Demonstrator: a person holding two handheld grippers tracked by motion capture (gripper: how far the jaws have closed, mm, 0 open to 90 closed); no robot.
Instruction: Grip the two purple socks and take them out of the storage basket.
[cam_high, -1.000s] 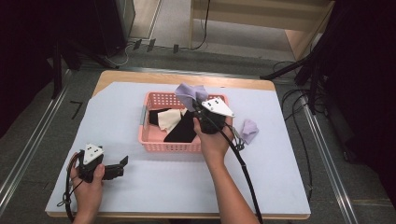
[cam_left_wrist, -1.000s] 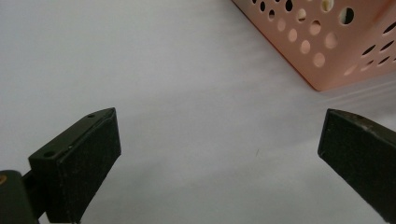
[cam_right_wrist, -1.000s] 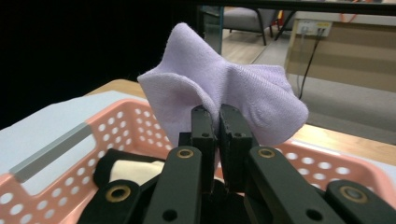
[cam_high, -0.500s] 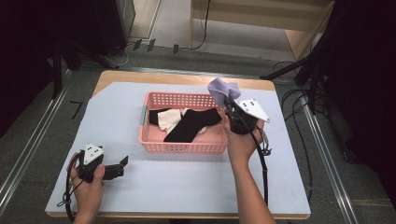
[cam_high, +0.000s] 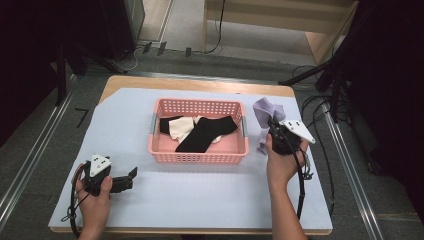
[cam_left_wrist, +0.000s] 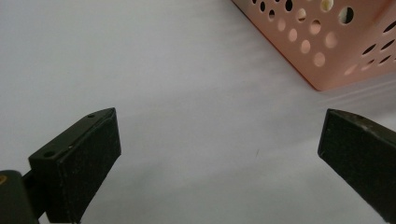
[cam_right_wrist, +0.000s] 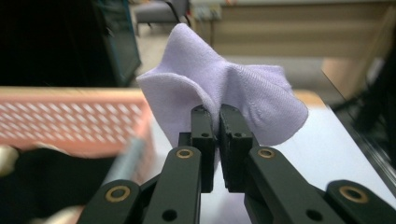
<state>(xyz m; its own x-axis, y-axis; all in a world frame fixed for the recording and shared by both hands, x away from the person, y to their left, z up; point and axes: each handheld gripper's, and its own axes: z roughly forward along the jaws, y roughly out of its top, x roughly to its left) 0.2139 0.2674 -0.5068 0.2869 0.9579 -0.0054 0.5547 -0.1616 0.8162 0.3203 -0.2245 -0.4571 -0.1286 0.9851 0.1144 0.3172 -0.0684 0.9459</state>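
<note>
- Right gripper (cam_right_wrist: 217, 123) clamped on lavender sock (cam_right_wrist: 224, 93), just right of pink basket (cam_high: 200, 156).
- Left gripper (cam_left_wrist: 219, 154) gaping wide, empty, low over white table cover (cam_left_wrist: 163, 70).

Right gripper (cam_high: 274, 131) gripping lilac cloth (cam_high: 264, 111) just right of pink basket (cam_high: 200, 156) with socks.

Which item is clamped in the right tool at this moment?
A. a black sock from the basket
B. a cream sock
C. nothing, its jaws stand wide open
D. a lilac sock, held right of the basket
D: in the right gripper view the right tool has its jaws pinched shut on the lilac sock, and the high view shows that sock just right of the pink basket.
</note>
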